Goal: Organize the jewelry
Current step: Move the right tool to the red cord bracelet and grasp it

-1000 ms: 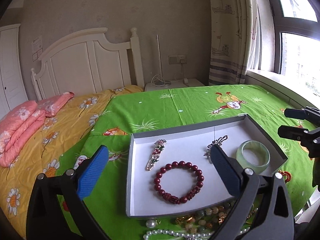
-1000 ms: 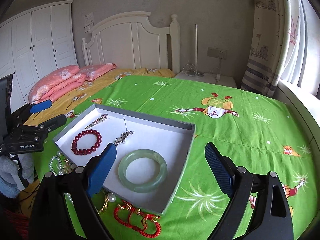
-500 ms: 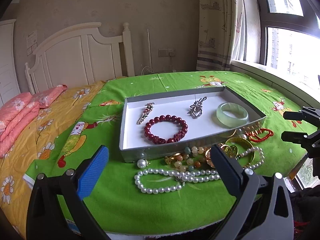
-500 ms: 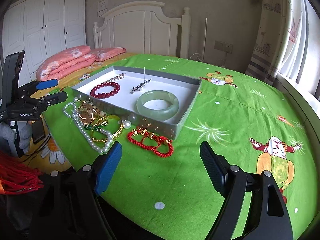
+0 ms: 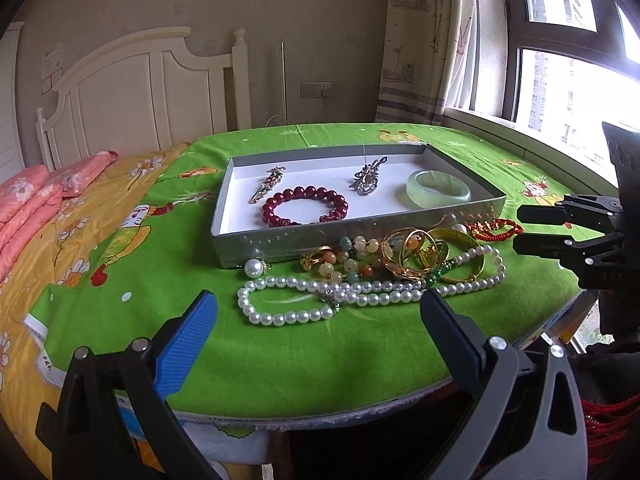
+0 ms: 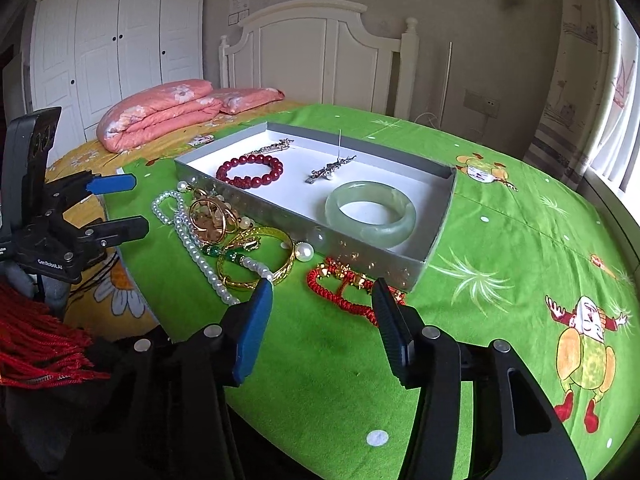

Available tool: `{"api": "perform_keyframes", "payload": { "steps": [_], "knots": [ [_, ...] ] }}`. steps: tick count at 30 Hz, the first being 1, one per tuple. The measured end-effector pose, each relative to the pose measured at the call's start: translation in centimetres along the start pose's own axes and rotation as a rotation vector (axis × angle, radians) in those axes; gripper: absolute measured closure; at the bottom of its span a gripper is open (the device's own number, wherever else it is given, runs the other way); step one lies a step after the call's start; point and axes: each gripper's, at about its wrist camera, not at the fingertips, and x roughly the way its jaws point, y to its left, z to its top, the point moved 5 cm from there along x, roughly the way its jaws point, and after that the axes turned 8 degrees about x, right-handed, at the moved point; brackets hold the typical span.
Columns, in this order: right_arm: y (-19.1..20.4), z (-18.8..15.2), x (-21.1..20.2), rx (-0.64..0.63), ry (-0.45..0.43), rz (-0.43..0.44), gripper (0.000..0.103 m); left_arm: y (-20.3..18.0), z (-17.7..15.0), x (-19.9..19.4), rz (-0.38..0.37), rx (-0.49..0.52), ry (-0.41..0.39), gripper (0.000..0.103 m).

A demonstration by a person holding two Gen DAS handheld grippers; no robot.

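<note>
A grey tray on the green bedspread holds a dark red bead bracelet, a jade bangle and two brooches. In front of it lie a pearl necklace, a gold bangle, mixed beads and a red cord bracelet. My left gripper is open and empty, held short of the pearls. The jaws of my right gripper are closing; the red cord shows in the gap just beyond the tips, and the pads do not press it.
The bed's near edge runs just under both grippers. Folded pink bedding lies at the head, with a white headboard and a wardrobe behind. A window is on the right. Red fringe hangs at lower left.
Both grippers drew back from above the tray and sank toward the bed's near edge, bringing the loose jewelry into view. The right jaws have narrowed. The left jaws kept their width.
</note>
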Motion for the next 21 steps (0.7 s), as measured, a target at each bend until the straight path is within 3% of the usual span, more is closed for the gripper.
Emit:
{"api": "perform_keyframes", "payload": {
  "steps": [6, 10, 15, 21],
  "knots": [
    [-1.0, -0.8, 1.7, 0.002, 0.073, -0.015, 0.060, 0.0, -0.1, 0.2, -0.011, -0.005, 0.007, 0.003],
    [-1.8, -1.4, 1.1, 0.030, 0.063, -0.010, 0.080, 0.2, -0.3, 0.4, -0.020, -0.023, 0.016, 0.003],
    [-2.1, -1.6, 0.7, 0.056, 0.050, 0.029, 0.093, -0.4, 0.0, 0.4, -0.025, 0.001, 0.012, 0.003],
    [-1.2, -1.9, -0.1, 0.046, 0.053, 0.064, 0.096, -1.8, 1.2, 0.6, -0.078, 0.042, -0.005, 0.006]
  ]
}}
